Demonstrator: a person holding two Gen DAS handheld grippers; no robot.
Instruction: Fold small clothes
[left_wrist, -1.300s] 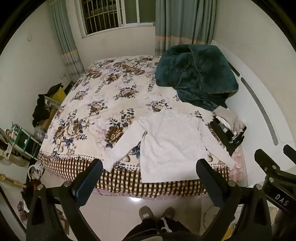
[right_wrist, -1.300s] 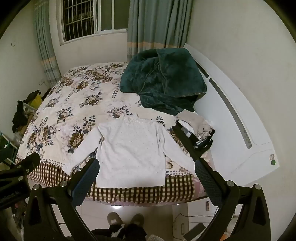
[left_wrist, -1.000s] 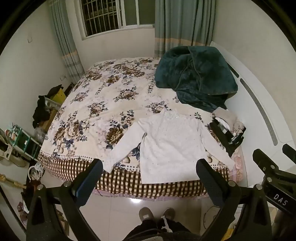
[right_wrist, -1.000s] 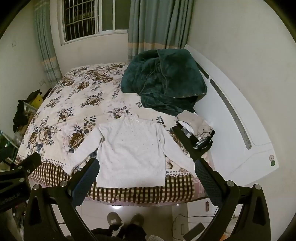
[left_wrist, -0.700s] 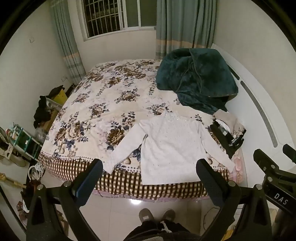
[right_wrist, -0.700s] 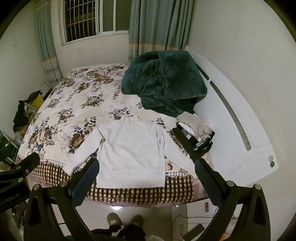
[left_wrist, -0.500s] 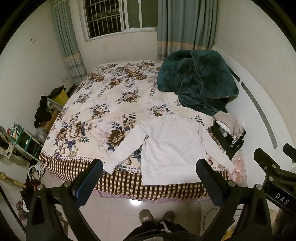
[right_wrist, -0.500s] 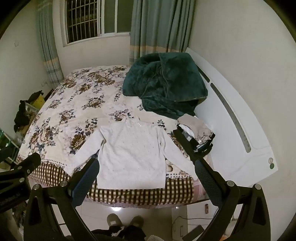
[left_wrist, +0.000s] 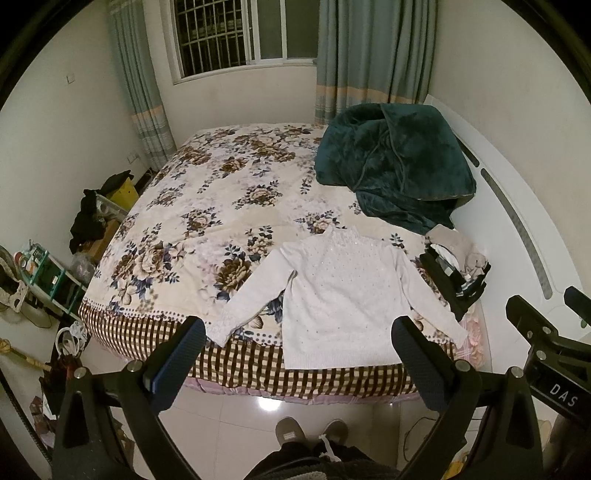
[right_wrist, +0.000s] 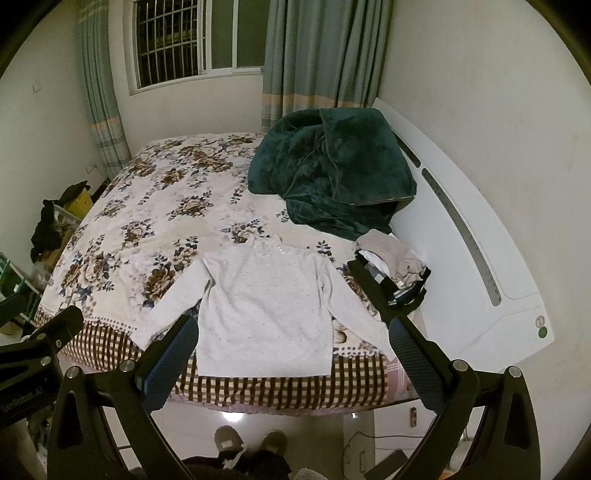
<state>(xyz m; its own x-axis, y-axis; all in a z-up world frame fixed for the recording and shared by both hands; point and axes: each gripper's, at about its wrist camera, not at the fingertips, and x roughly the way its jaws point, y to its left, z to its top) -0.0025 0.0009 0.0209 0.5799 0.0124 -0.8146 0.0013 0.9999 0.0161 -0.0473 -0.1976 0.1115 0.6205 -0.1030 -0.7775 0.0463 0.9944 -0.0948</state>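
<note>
Bedside view along both claws. I am holding my left claw (left_wrist: 297, 354) and my right claw (right_wrist: 293, 352) side by side above the floor at the foot of the bed, each released, its blue-padded fingers (left_wrist: 177, 363) spread wide and grasping nothing. I am keeping them high and apart, I judge, so that each camera is taking in the whole garment before a first fold is chosen.

The task's thing, a small white knitted long-sleeved sweater with a high collar (left_wrist: 341, 291), is lying flat ahead of and below both claws, centred between the fingers of each. Its hem is lying along the brown-checked border of the floral bedspread (left_wrist: 192, 221), its collar is pointing away from me, and both sleeves are slanting outward and toward me, so either cuff is lying near a claw. It is looking smooth, with faint glinting dots across the chest.

Beyond it and to my right a rumpled dark green plush blanket (right_wrist: 332, 166) is lying against the white headboard (right_wrist: 480, 266). A small pile of dark and beige clothes (right_wrist: 395, 273) is sitting just beside the right sleeve.
</note>
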